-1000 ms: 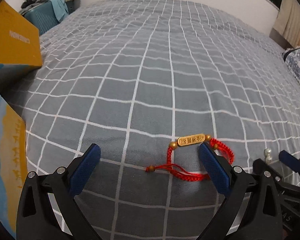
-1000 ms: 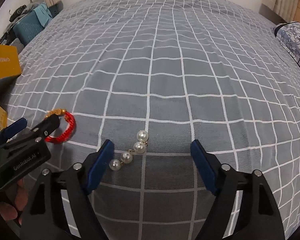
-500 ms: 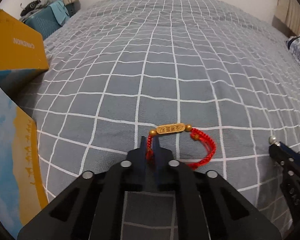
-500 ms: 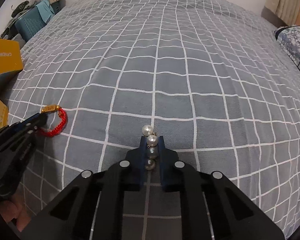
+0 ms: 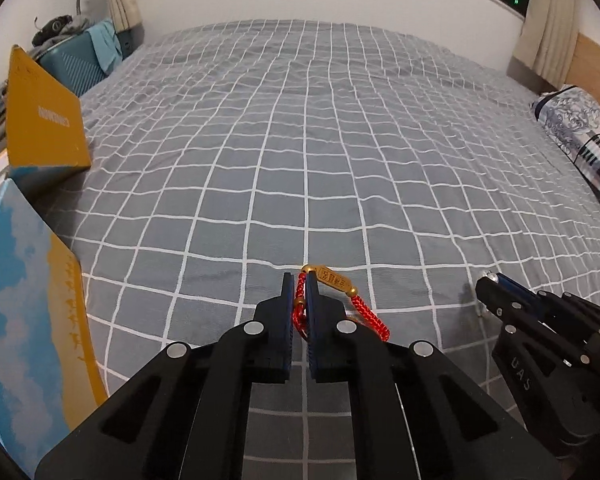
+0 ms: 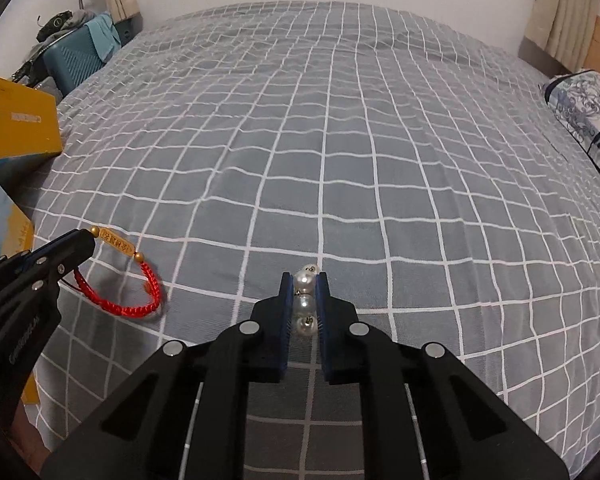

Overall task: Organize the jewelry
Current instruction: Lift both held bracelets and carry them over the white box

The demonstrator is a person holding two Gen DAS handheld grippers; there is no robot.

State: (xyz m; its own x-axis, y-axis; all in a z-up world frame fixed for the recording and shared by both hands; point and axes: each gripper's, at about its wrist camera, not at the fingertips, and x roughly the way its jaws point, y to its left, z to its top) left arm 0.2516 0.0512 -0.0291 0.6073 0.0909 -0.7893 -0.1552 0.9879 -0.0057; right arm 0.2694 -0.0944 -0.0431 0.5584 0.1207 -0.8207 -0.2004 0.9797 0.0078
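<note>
One red cord bracelet (image 5: 300, 292) is pinched between the left gripper's (image 5: 299, 280) jaws; one gold plate juts beyond; three pearls (image 6: 305, 302) sit clamped between the right gripper's (image 6: 304, 282) jaws.

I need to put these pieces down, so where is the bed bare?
The grey checked bedspread lies bare ahead, between the yellow box on the left and the patterned pillow on the right. It is crowded at the left edge, beside the blue-and-yellow box.

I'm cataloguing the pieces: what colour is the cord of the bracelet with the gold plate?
Red, a braided cord with gold beads; the right wrist view shows it best.
</note>
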